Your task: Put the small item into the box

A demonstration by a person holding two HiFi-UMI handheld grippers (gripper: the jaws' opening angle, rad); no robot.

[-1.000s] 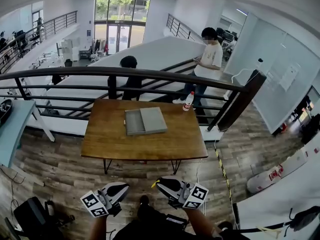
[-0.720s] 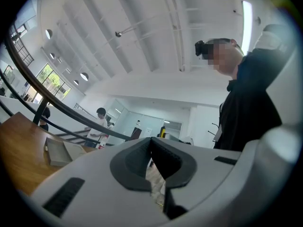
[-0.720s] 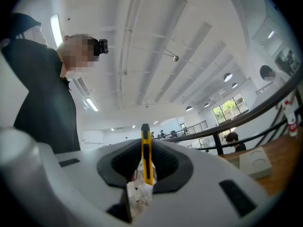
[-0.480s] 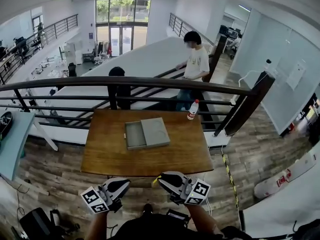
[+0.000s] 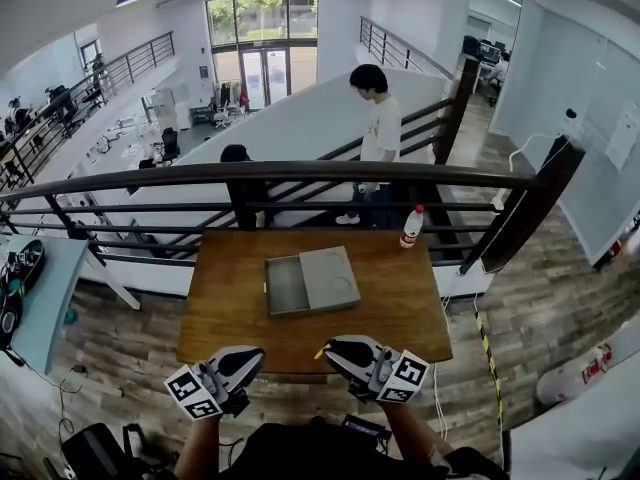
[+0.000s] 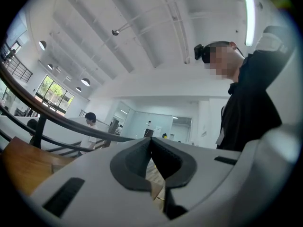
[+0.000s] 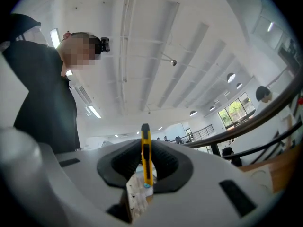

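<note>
Knife [image 7: 146, 156] pinched in right gripper [image 5: 330, 349], box [image 5: 287, 288] open on table [image 5: 225, 308]

The right gripper's jaws are closed on a thin yellow knife. It stands on edge between the dark pads, and its black tip pokes out past them. In the head view a sliver of yellow shows at the jaw tips. The left gripper [image 5: 252, 355] has its jaws pressed together with nothing between them.

Both grippers are held side by side at the table's near edge, jaws towards the table. They are a little apart from each other and well apart from the box. Each gripper view looks up along its jaws at the ceiling and at the person holding it.

The box is a shallow grey tray lying near the middle of the wooden table, with nothing in it. Its lid [image 5: 332, 277] lies flat on the tray's right, touching it. A bottle [image 5: 411, 226] stands upright at the table's far right corner. A dark railing [image 5: 300, 173] runs just behind the table's far edge, and a person [image 5: 377, 128] in a light shirt stands beyond it.
</note>
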